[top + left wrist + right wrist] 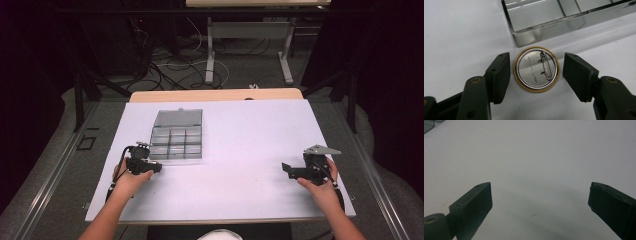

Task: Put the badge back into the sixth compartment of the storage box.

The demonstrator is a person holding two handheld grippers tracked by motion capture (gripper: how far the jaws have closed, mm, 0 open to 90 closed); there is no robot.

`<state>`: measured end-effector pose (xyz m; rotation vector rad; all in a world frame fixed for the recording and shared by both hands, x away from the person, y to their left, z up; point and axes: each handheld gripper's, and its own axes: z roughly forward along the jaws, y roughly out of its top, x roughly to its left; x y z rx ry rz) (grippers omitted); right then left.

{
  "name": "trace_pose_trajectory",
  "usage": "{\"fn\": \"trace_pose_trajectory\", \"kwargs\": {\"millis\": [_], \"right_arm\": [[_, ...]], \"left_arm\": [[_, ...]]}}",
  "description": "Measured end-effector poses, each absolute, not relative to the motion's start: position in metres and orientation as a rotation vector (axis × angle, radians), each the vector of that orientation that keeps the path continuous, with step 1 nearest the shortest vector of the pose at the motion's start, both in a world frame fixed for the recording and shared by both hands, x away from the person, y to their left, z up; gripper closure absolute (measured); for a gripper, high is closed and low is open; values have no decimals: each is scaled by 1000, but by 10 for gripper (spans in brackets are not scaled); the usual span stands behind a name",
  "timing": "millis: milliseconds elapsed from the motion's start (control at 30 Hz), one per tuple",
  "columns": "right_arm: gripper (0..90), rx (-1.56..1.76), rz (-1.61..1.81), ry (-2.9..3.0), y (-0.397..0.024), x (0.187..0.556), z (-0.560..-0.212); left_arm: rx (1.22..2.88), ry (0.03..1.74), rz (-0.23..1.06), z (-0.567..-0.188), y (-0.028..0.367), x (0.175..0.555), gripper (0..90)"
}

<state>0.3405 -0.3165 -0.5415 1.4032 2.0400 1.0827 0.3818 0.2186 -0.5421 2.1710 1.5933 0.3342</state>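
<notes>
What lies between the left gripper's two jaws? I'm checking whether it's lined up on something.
In the left gripper view, a round pin badge lies pin-side up on the table between the open jaws of the left gripper.

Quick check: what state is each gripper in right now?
Left gripper: open, jaws either side of a pin badge lying face down, not gripping it.
Right gripper: open wide, holding nothing, over bare table.
</notes>
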Motion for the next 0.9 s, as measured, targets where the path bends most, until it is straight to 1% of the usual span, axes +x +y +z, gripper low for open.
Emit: {"fn": "trace_pose_trajectory", "kwargs": {"millis": [333, 433, 900], "right_arm": [[55, 1401, 1082, 2045, -317, 341, -543], [57, 1401, 1083, 2046, -317, 341, -543], [61, 1412, 1084, 2047, -317, 342, -543]], "left_arm": [[2179, 1594, 358, -542, 218, 381, 436], [2167, 1604, 360, -542, 217, 380, 470], [2180, 1594, 361, -541, 217, 381, 470]]}}
